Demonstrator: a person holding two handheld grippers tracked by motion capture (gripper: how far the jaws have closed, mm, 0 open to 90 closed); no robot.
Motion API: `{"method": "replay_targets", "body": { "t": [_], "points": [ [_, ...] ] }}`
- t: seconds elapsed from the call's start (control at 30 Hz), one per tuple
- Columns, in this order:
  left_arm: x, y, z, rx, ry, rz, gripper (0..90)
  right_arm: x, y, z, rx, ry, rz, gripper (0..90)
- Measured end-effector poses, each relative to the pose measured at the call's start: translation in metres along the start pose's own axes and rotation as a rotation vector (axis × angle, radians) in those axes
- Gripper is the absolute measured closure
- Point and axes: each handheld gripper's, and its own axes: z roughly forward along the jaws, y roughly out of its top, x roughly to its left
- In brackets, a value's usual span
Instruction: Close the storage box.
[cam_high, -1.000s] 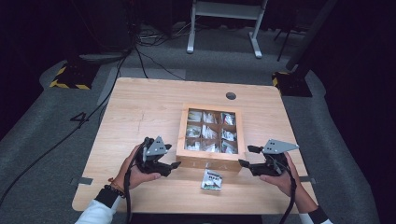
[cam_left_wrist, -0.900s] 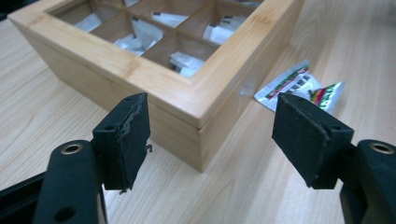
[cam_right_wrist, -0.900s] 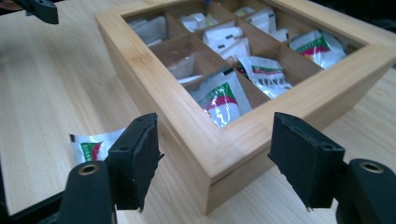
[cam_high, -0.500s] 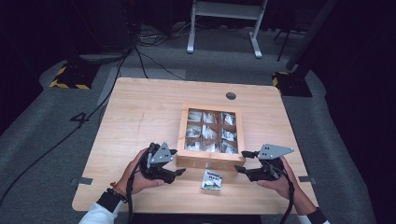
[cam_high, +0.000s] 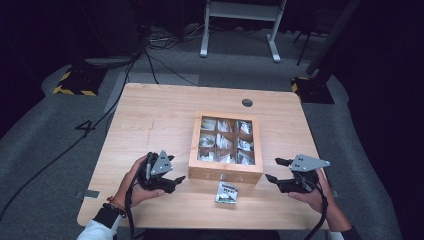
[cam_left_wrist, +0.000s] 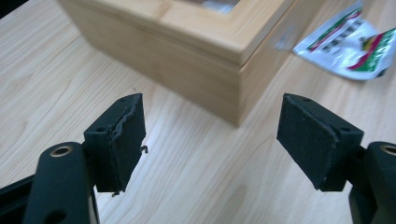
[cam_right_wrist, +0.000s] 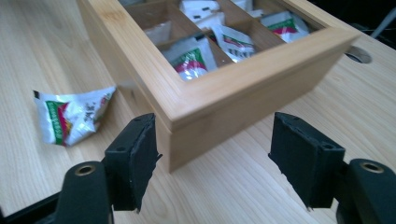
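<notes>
A wooden tea box (cam_high: 225, 173) sits mid-table with its windowed lid down, and sachets show in its compartments. A loose tea sachet (cam_high: 227, 192) lies on the table just in front of it. My left gripper (cam_high: 176, 182) is held at the box's front-left corner, open and empty. Its jaws have just been opening. In the left gripper view the gripper (cam_left_wrist: 210, 123) faces the box corner (cam_left_wrist: 238, 74), with the sachet (cam_left_wrist: 348, 44) beyond. My right gripper (cam_high: 272, 170) is at the front-right corner, open, and its jaws have just been opening too. In the right gripper view the box corner (cam_right_wrist: 187, 126) stands just ahead of the gripper (cam_right_wrist: 212, 142), and the sachet (cam_right_wrist: 70, 116) lies to the left.
The wooden table (cam_high: 155, 120) has a round cable hole (cam_high: 247, 103) behind the box. Bare wood lies left of the box and along the front edge. Cables and a metal stand (cam_high: 240, 25) are on the floor beyond the table.
Both grippers first drew in toward the box, then backed off, the left to the left and the right to the right. Box and sachet stayed put.
</notes>
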Motion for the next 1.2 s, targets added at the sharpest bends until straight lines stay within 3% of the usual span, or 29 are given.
{"method": "replay_targets", "body": {
  "t": [0.1, 0.4, 0.67, 0.87, 1.07, 1.2],
  "points": [
    [0.007, -0.010, -0.001, 0.030, 0.022, -0.012, 22.1, -0.007, -0.009, -0.005, 0.017, -0.055, -0.002, 32.0],
    [0.025, -0.037, -0.002, 0.098, 0.080, -0.059, 20.5, -0.025, -0.038, -0.005, 0.093, -0.137, 0.030, 31.0],
    [0.034, -0.056, -0.004, 0.121, 0.109, -0.093, 19.1, -0.041, -0.060, -0.004, 0.119, -0.197, 0.130, 27.9],
    [0.040, -0.070, -0.004, 0.143, 0.117, -0.115, 18.8, -0.054, -0.080, -0.008, 0.114, -0.204, 0.234, 25.6],
    [0.049, -0.082, -0.005, 0.165, 0.108, -0.157, 18.4, -0.058, -0.098, -0.009, 0.142, -0.224, 0.250, 25.1],
    [0.053, -0.090, -0.010, 0.149, 0.111, -0.198, 17.9, -0.059, -0.105, -0.010, 0.148, -0.218, 0.265, 24.9]
  ]
}}
